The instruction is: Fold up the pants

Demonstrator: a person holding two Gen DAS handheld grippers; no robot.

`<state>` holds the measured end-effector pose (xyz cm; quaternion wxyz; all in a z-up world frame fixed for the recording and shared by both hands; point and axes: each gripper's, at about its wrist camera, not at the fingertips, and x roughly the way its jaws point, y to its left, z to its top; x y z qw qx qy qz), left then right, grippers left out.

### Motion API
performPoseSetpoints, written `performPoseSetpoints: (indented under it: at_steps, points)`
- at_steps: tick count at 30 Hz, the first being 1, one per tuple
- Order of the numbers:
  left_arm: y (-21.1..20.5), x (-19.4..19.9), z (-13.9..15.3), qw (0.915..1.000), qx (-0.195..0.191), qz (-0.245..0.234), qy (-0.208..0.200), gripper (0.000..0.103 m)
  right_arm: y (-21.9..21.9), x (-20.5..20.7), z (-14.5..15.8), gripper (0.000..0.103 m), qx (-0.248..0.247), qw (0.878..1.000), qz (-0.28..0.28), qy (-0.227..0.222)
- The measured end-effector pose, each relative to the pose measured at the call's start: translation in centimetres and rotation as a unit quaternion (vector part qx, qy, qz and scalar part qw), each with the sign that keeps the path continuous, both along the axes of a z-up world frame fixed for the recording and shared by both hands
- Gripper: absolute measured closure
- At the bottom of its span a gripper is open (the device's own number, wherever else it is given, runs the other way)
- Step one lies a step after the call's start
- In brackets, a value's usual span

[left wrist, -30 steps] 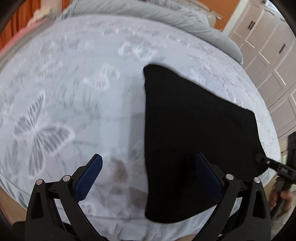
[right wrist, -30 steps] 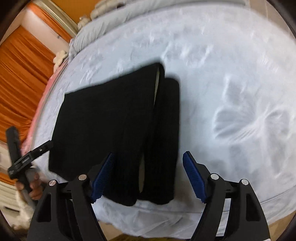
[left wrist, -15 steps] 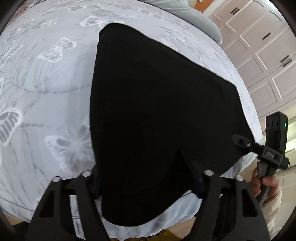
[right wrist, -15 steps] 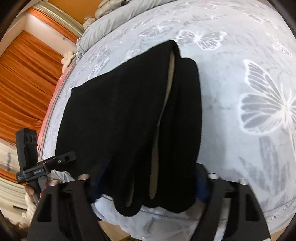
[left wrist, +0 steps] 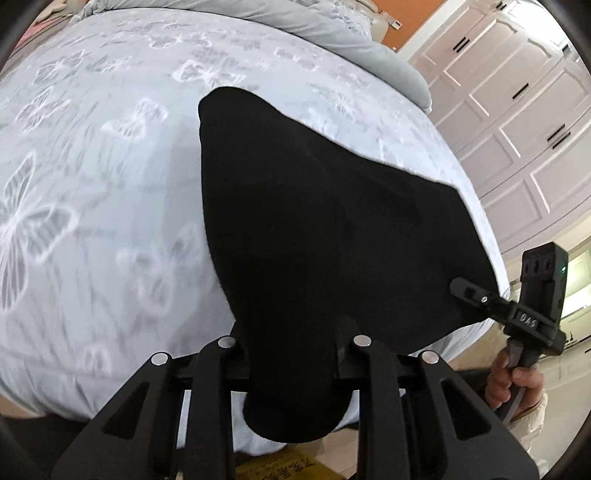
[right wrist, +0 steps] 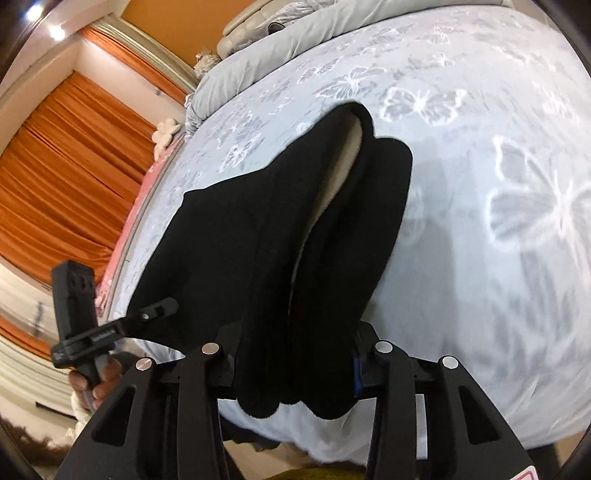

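Note:
Black pants (left wrist: pixel 325 229) lie folded on the pale butterfly-print bed (left wrist: pixel 92 192), near its front edge. My left gripper (left wrist: pixel 295 343) is shut on their near left corner, and the cloth hangs down between the fingers. My right gripper (right wrist: pixel 295 354) is shut on the near right corner, where the stacked leg layers (right wrist: pixel 351 258) bunch. Each gripper shows in the other's view: the right one (left wrist: pixel 476 295) at the pants' right edge, the left one (right wrist: pixel 147 314) at their left edge. The near corners are lifted off the sheet.
Grey pillows (left wrist: pixel 332 29) lie along the head of the bed. White cupboard doors (left wrist: pixel 517 110) stand to the right, orange curtains (right wrist: pixel 74 166) to the left. The bed's front edge (right wrist: pixel 480 424) is just below the grippers.
Both grippers moved in over the pants' near edge and closed on it, from open a second ago. The near edge of the pants is now raised.

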<state>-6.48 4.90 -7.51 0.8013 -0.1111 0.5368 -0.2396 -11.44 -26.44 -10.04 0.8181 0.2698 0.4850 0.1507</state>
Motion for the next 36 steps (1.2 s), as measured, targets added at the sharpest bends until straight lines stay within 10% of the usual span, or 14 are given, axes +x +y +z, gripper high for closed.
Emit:
performPoseSetpoints:
  at_steps: [7,13,24,36]
  points:
    - [-0.2,1.3,-3.1,0.999,-0.007,0.012,0.041,0.044,0.1,2.0,-2.6,0.039,0.001,0.999,-0.013,0.053]
    - [-0.4,2.2,-2.6,0.9972,-0.046,0.021,0.055,0.075,0.9,2.4,-1.4,0.063,-0.008,1.0,-0.016,0.02]
    - [-3.7,4.8,11.4,0.9869,0.057,0.002,-0.151,0.078,2.9,5.3,10.1,0.065,-0.049,0.992,-0.012,-0.114]
    - [-5.3,9.2,16.5,0.9581,0.108,0.045,-0.261,0.078,3.9,12.6,15.6,0.065,-0.092,0.973,-0.032,-0.212]
